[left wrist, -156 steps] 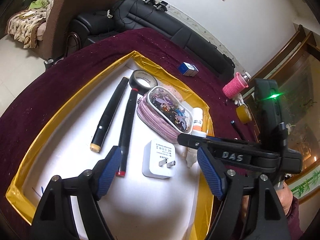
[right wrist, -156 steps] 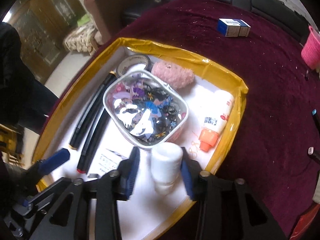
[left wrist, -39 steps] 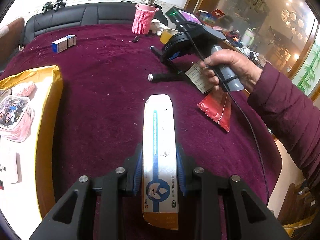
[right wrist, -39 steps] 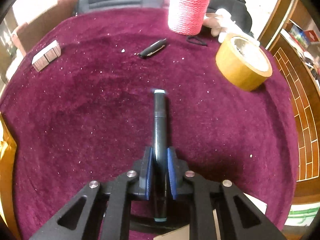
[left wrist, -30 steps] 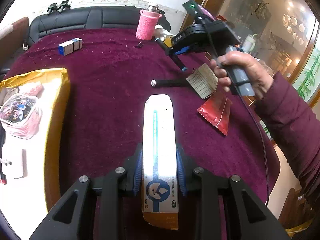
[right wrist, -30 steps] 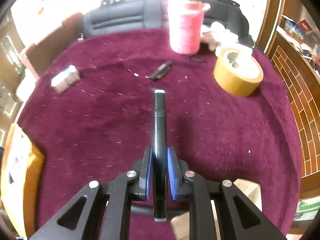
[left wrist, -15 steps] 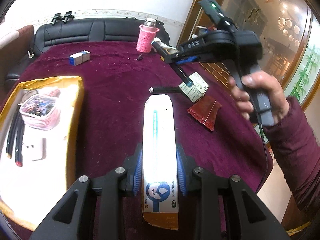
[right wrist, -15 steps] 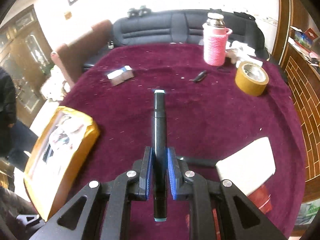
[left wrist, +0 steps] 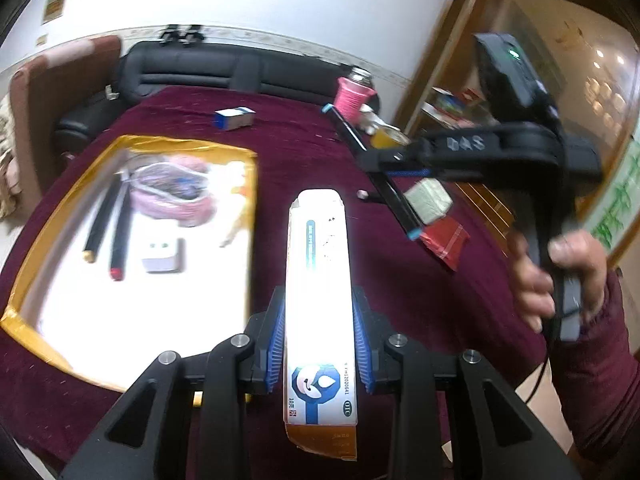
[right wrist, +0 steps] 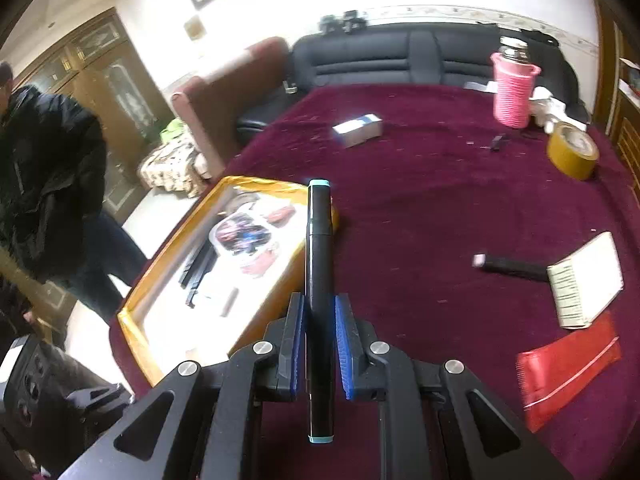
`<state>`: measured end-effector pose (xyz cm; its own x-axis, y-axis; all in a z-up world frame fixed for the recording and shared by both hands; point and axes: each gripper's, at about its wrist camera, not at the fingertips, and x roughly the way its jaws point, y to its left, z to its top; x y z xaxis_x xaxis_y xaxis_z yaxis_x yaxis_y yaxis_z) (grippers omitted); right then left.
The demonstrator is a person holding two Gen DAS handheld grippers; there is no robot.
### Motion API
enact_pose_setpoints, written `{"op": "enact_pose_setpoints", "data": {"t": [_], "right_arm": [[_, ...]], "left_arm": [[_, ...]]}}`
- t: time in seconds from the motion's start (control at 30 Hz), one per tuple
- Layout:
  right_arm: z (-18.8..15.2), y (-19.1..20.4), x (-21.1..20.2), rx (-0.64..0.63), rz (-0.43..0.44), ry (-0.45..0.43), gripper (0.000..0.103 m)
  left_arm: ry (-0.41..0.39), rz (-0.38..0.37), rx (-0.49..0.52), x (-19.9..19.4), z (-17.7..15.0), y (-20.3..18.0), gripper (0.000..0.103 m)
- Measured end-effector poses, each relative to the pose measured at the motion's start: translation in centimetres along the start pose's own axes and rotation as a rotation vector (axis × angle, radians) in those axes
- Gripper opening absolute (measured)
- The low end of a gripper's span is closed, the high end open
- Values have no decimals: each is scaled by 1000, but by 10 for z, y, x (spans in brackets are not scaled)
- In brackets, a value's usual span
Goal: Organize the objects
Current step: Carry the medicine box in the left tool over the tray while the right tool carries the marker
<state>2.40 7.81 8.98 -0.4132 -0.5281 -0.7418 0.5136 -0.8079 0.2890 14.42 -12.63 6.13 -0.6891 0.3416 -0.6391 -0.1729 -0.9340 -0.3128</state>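
Left tongs [left wrist: 319, 344]: pinching a long white box [left wrist: 318, 280] at its lower half; the box's long axis runs straight out along the fingers.
Right tongs [right wrist: 318, 350]: pressed on a black marker [right wrist: 319, 292] with teal ends, its length also in line with the fingers.
Tray [left wrist: 40, 322]: yellow-rimmed, white floor, on the worktop [left wrist: 304, 148]; it lies ahead and to the left of both tongs.
Nearer hand: judged the left one; its box tip hangs just beside the tray's right rim, while the marker tip overlaps only the far corner in the right view.
Tray contents: two dark pens [left wrist: 108, 224], a pink pouch [left wrist: 172, 192], a white plug [left wrist: 162, 256]; bare floor near the front.
Next move, judged: swing both loads leftward over the rim.
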Motion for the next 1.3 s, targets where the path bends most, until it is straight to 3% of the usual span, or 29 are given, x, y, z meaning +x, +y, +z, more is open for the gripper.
{"op": "enact_pose_setpoints", "data": {"t": [0.37, 0.67, 1.1, 1.3], "right_arm": [[-11, 58, 43, -1, 110, 80, 17], [-23, 82, 74, 19, 142, 150, 17], [-30, 91, 120, 63, 45, 246, 17], [-22, 90, 127, 69, 1, 251, 17]], "left_arm": [[-39, 116, -109, -20, 0, 58, 29], [3, 161, -173, -8, -7, 93, 29], [78, 227, -188, 20, 6, 115, 29], [127, 243, -193, 39, 12, 119, 28]]}}
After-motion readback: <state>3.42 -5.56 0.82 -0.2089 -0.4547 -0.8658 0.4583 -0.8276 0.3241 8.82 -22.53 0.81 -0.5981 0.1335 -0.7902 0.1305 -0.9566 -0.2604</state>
